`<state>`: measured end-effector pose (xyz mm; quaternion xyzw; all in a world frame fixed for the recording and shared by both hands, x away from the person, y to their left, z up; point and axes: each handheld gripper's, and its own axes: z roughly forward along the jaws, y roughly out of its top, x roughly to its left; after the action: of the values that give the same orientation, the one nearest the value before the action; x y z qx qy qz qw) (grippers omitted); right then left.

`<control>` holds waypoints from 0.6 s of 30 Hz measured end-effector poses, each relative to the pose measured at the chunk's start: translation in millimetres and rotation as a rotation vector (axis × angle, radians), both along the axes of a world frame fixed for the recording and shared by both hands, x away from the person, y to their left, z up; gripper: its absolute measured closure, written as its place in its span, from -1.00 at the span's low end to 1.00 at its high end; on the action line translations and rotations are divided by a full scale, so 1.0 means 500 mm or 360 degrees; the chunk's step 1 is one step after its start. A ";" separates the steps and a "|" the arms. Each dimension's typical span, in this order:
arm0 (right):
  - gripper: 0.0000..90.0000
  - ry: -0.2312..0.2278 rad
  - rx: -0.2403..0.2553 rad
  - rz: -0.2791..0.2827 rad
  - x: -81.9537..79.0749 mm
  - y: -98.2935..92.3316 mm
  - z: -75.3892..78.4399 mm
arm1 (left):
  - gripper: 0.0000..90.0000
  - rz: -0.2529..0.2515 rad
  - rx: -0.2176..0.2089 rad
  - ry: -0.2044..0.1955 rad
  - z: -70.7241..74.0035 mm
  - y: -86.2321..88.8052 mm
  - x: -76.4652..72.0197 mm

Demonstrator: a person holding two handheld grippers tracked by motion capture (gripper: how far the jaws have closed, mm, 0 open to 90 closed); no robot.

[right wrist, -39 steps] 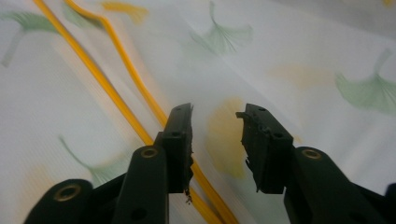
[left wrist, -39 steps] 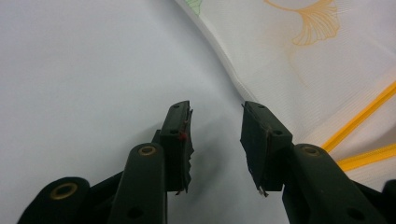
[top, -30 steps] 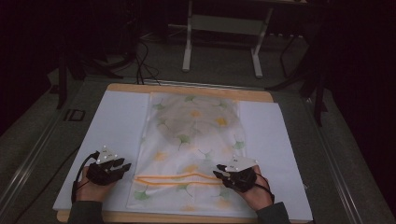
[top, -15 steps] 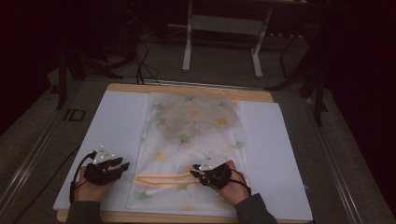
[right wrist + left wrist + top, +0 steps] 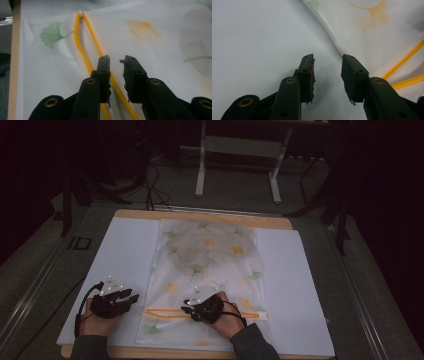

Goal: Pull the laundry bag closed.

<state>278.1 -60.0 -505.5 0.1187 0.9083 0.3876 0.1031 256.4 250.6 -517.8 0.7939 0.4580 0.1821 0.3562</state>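
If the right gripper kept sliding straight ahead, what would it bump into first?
Probably the yellow zipper strips on the white leaf-printed fabric bag. The right gripper points along them toward their joined end, jaws open with nothing gripped. How high it hovers above the fabric is unclear.

Bare white sheet (image 5: 125,250) open left of printed bag (image 5: 210,255), yellow zipper (image 5: 165,312) crossing near edge, nothing upright.
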 end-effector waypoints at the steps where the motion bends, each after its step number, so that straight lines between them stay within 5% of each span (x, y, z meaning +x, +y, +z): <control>1: 0.67 0.0004 0.0002 0.0011 -0.001 0.007 -0.001 | 0.39 0.0000 0.0000 0.0000 0.000 0.000 0.000; 18: 0.62 0.0098 0.0020 0.0139 -0.007 0.119 -0.013 | 0.39 0.0001 0.0016 -0.0015 0.003 0.002 -0.001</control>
<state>274.6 -0.4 -512.0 0.0914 0.9130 0.3935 0.0572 255.7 251.5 -516.2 0.7947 0.4556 0.1883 0.3542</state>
